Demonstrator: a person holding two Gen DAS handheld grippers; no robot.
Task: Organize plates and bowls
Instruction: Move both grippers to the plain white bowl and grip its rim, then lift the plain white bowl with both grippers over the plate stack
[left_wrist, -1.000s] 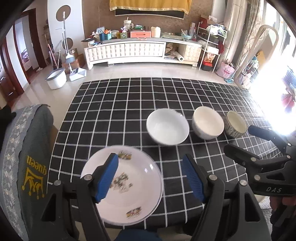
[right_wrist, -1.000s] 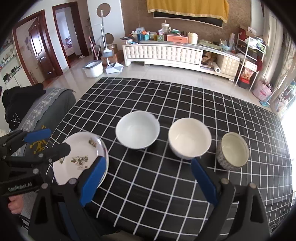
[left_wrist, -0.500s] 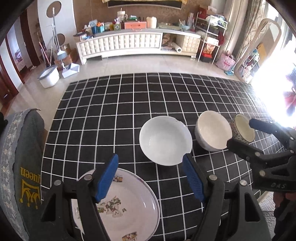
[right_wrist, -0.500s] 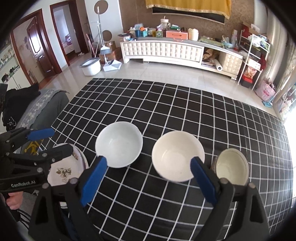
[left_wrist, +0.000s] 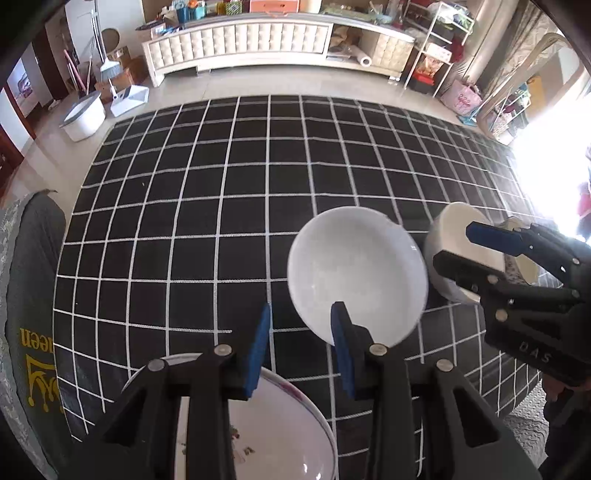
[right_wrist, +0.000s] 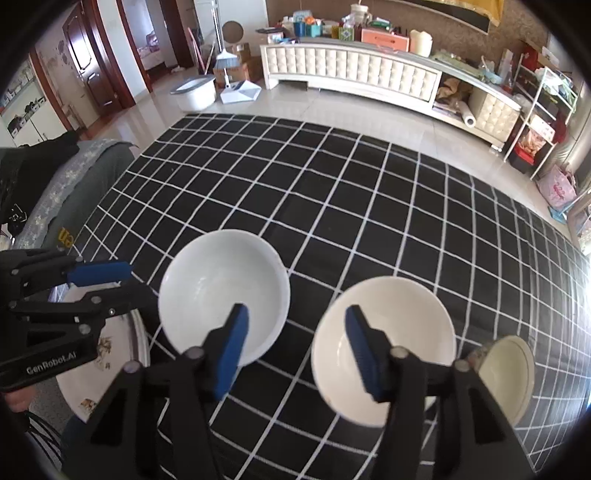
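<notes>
Blue-padded claws (left_wrist: 300, 341) (right_wrist: 295, 341) closing, both empty

"GenRobot.AI" marks the left hand-held gripper (right_wrist: 98, 280) — "DAS" the right hand-held gripper (left_wrist: 476, 245).

I see bright daylight flooding in from the window (left_wrist: 546, 155) at the right edge of the left wrist view, blown out to white glare. Fisheye distortion bends the checked tablecloth (right_wrist: 351, 206) lines; corners vignette black. Focus stays fairly sharp.
</notes>
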